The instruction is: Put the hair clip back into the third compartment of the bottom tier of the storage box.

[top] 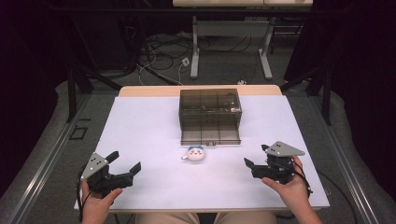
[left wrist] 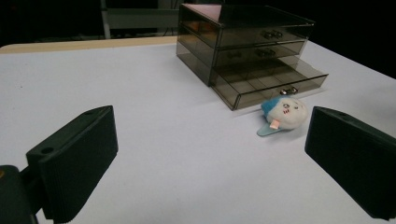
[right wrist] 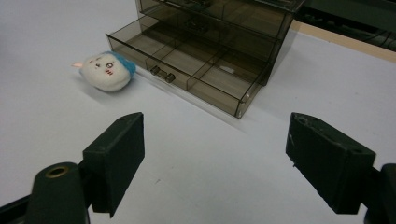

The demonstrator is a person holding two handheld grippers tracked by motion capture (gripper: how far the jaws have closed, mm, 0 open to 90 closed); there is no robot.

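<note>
Both grippers, left [top: 125, 164] and right [top: 256, 157], agape, empty, near tabletop [top: 140, 135] edge. Bottom drawer [top: 210, 136] out; plush toy [top: 194, 153] not yet grasped or stowed.

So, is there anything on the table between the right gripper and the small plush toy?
Nothing visible. Bare white table lies between the right gripper and the plush toy; the smoky drawer box stands behind the toy.

occl: drawer unit [right wrist: 210, 42] top cut off | handle [top: 211, 143] too small
</note>
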